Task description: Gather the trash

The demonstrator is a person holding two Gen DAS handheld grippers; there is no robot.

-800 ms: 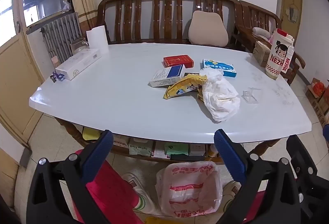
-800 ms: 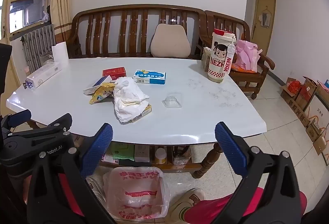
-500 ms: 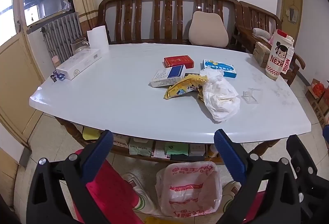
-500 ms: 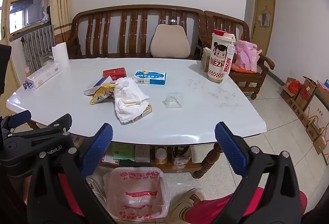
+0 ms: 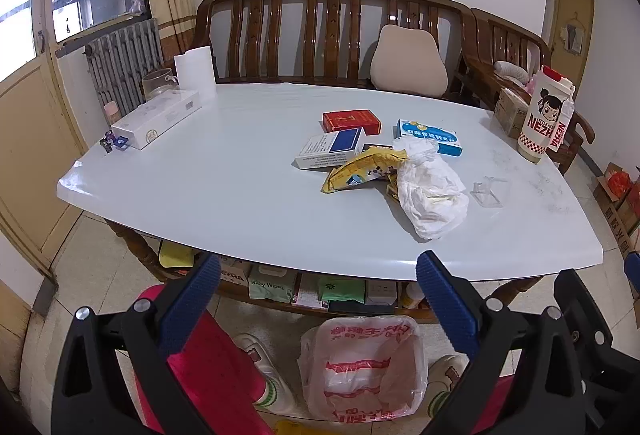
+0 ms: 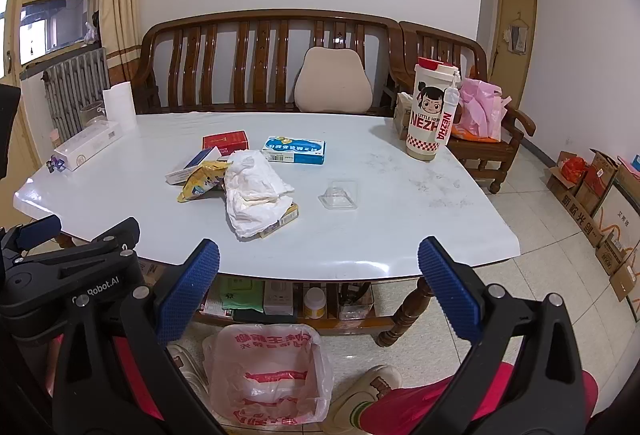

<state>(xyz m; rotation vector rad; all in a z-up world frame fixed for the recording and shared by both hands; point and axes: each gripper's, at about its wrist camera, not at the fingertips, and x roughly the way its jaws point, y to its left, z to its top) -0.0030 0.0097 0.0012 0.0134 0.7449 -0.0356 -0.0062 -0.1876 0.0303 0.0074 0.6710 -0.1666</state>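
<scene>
A crumpled white tissue (image 5: 430,191) (image 6: 252,191) lies mid-table beside a yellow snack wrapper (image 5: 362,169) (image 6: 202,179). A clear plastic blister (image 5: 490,190) (image 6: 339,194) lies to their right. A red box (image 5: 351,121), a white-and-blue box (image 5: 330,153) and a blue-and-white box (image 5: 430,137) lie behind them. A bin lined with a white-and-red bag (image 5: 362,367) (image 6: 266,375) stands on the floor in front of the table. My left gripper (image 5: 320,299) and right gripper (image 6: 318,289) are open and empty, held before the table's front edge above the bin.
The white table (image 5: 200,187) holds a long white box (image 5: 158,119), a paper roll (image 5: 195,71) and a glass cup at far left, and a tall cartoon tumbler (image 6: 432,111) at far right. A wooden bench stands behind. Cardboard boxes (image 6: 600,203) stand on the floor at right.
</scene>
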